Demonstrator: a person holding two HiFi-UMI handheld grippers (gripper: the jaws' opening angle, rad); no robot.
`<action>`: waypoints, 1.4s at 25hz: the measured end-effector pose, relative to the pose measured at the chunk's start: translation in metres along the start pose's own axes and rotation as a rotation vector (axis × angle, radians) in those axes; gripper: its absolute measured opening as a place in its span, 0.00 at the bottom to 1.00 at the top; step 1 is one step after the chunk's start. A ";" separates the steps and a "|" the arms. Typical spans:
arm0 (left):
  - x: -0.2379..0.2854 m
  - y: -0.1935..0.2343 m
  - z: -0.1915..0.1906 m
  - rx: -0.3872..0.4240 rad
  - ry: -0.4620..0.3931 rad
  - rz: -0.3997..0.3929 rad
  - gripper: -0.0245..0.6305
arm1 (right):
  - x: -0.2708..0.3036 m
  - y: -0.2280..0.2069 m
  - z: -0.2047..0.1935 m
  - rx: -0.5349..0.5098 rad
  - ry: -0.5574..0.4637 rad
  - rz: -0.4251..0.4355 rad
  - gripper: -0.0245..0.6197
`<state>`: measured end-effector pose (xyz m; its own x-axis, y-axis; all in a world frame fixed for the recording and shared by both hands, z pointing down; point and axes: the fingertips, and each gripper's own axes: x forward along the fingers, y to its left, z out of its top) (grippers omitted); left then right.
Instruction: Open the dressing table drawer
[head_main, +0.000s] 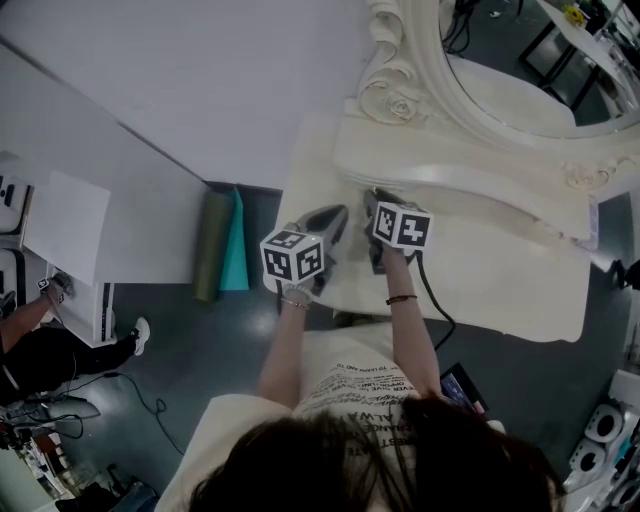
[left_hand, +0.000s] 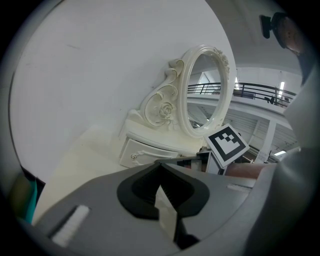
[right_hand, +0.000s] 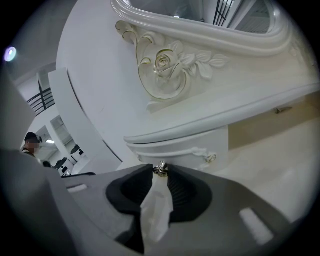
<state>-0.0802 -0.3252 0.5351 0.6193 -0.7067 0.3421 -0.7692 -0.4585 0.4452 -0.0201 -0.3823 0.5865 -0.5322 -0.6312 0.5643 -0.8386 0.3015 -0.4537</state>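
The cream dressing table (head_main: 500, 290) carries a small drawer unit (head_main: 400, 160) under its oval mirror (head_main: 520, 70). In the right gripper view the curved drawer front (right_hand: 185, 147) is close ahead, and its small silver knob (right_hand: 161, 169) sits pinched between the jaw tips of my right gripper (right_hand: 160, 170), which is shut on it. My right gripper (head_main: 375, 197) reaches the unit's front in the head view. My left gripper (head_main: 338, 214) lies beside it over the tabletop, its tips together on nothing. The left gripper (left_hand: 159, 162) view shows the drawer (left_hand: 145, 152) farther off.
A carved rose scroll (right_hand: 165, 65) rises above the drawer. A green roll (head_main: 212, 245) and a teal one (head_main: 236, 245) stand on the floor left of the table, next to a white desk (head_main: 110, 210). A seated person (head_main: 40, 340) is at far left.
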 end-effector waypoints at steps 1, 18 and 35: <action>-0.001 0.000 0.000 0.000 -0.001 0.001 0.04 | -0.001 0.000 -0.001 -0.001 0.001 0.000 0.19; -0.011 -0.007 -0.004 0.002 -0.007 -0.001 0.04 | -0.010 0.006 -0.011 0.002 0.008 0.009 0.19; -0.019 -0.016 -0.012 0.006 -0.006 -0.022 0.04 | -0.019 0.010 -0.025 -0.001 0.014 0.005 0.19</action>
<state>-0.0776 -0.2980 0.5319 0.6350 -0.6998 0.3272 -0.7564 -0.4773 0.4473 -0.0210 -0.3497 0.5885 -0.5381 -0.6192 0.5718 -0.8359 0.3051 -0.4562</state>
